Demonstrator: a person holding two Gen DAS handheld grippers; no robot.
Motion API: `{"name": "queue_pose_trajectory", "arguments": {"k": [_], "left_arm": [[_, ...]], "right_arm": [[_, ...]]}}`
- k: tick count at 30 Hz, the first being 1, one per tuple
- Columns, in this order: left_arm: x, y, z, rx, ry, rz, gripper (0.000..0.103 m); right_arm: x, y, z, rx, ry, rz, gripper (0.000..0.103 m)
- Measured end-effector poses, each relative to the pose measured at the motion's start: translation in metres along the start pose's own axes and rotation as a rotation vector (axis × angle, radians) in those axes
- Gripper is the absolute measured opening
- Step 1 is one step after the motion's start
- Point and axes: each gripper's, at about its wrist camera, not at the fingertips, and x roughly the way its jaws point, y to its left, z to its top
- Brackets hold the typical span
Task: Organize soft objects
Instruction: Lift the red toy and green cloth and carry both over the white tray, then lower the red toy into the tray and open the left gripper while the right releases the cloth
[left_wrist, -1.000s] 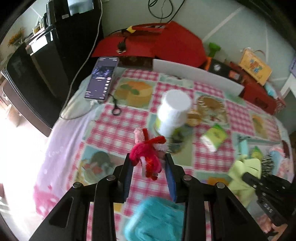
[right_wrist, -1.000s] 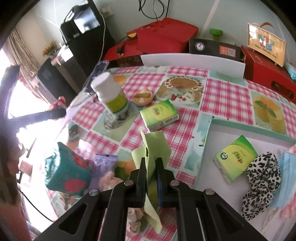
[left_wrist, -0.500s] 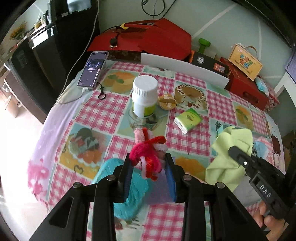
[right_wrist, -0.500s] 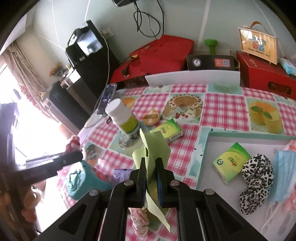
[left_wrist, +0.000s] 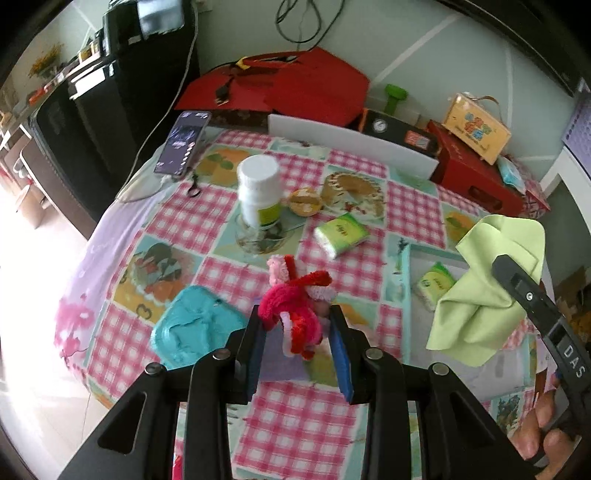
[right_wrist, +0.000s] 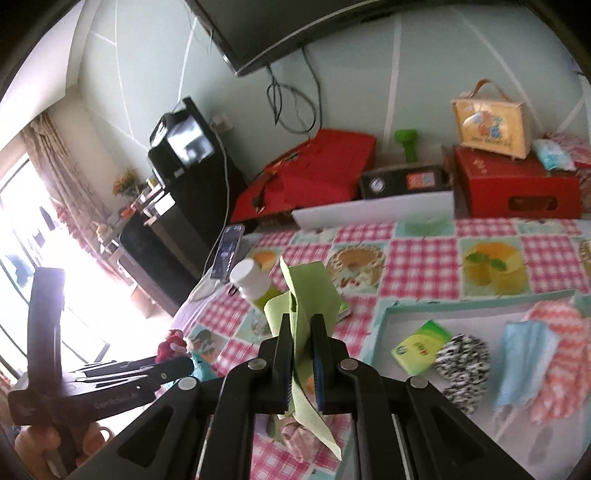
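My left gripper (left_wrist: 297, 325) is shut on a red and pink fuzzy toy (left_wrist: 295, 306), held above the checked tablecloth. My right gripper (right_wrist: 301, 334) is shut on a light green cloth (right_wrist: 306, 295), which also shows in the left wrist view (left_wrist: 487, 288), held high above the table. A pale tray (right_wrist: 384, 321) at the right holds a green tissue pack (right_wrist: 419, 347), a leopard scrunchie (right_wrist: 463, 365), a blue mask (right_wrist: 524, 354) and a pink striped cloth (right_wrist: 561, 354). A teal soft pouch (left_wrist: 192, 328) and a purple packet (left_wrist: 277, 358) lie below my left gripper.
A white pill bottle (left_wrist: 260, 194) stands mid-table beside a small round pastry (left_wrist: 304, 201) and a second green tissue pack (left_wrist: 341, 234). A phone (left_wrist: 183, 142) lies at the far left. Red boxes (left_wrist: 480, 173) and a white board (left_wrist: 351, 142) line the far edge.
Both grippers have risen and pulled back from the table, still holding the toy and the green cloth. The right wrist view has tilted up toward the wall.
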Motion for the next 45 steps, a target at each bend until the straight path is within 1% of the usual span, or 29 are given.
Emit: {"name": "queue_pose_trajectory", "arguments": {"k": [2, 5, 9, 11, 13, 17, 25, 28, 31, 34, 38, 43, 45], "left_arm": [[0.0, -0.01, 0.002, 0.008, -0.007, -0.012, 0.035], [0.002, -0.027, 0.004, 0.03, -0.024, -0.034, 0.035], [0.007, -0.051, 0.005, 0.08, -0.041, -0.06, 0.035], [0.01, -0.062, 0.004, 0.102, -0.046, -0.079, 0.035], [0.016, -0.074, 0.003, 0.122, -0.043, -0.1, 0.035], [0.035, -0.098, 0.002, 0.139, -0.015, -0.168, 0.035], [0.06, -0.14, -0.005, 0.212, 0.013, -0.239, 0.035], [0.067, -0.153, -0.011, 0.247, 0.018, -0.265, 0.035], [0.079, -0.16, -0.021, 0.266, 0.055, -0.293, 0.035], [0.089, -0.164, -0.03, 0.286, 0.098, -0.314, 0.035], [0.096, -0.17, -0.042, 0.318, 0.117, -0.298, 0.036], [0.106, -0.182, -0.058, 0.386, 0.156, -0.285, 0.037], [0.109, -0.186, -0.061, 0.405, 0.168, -0.276, 0.039]], "right_arm": [[-0.011, -0.004, 0.002, 0.0, -0.025, -0.014, 0.01], [-0.025, -0.014, 0.005, 0.007, -0.057, -0.058, 0.01], [-0.043, -0.035, 0.007, 0.061, -0.099, -0.099, 0.01], [-0.051, -0.044, 0.006, 0.076, -0.114, -0.136, 0.01], [-0.059, -0.056, 0.006, 0.099, -0.122, -0.175, 0.01], [-0.073, -0.077, 0.004, 0.143, -0.124, -0.257, 0.01], [-0.096, -0.114, -0.003, 0.229, -0.137, -0.402, 0.01], [-0.103, -0.125, -0.006, 0.259, -0.127, -0.453, 0.01], [-0.107, -0.14, -0.012, 0.312, -0.115, -0.496, 0.01], [-0.104, -0.152, -0.017, 0.352, -0.084, -0.534, 0.01], [-0.094, -0.158, -0.021, 0.373, -0.033, -0.565, 0.01], [-0.077, -0.164, -0.029, 0.383, 0.043, -0.605, 0.01], [-0.069, -0.165, -0.032, 0.378, 0.074, -0.61, 0.01]]}}
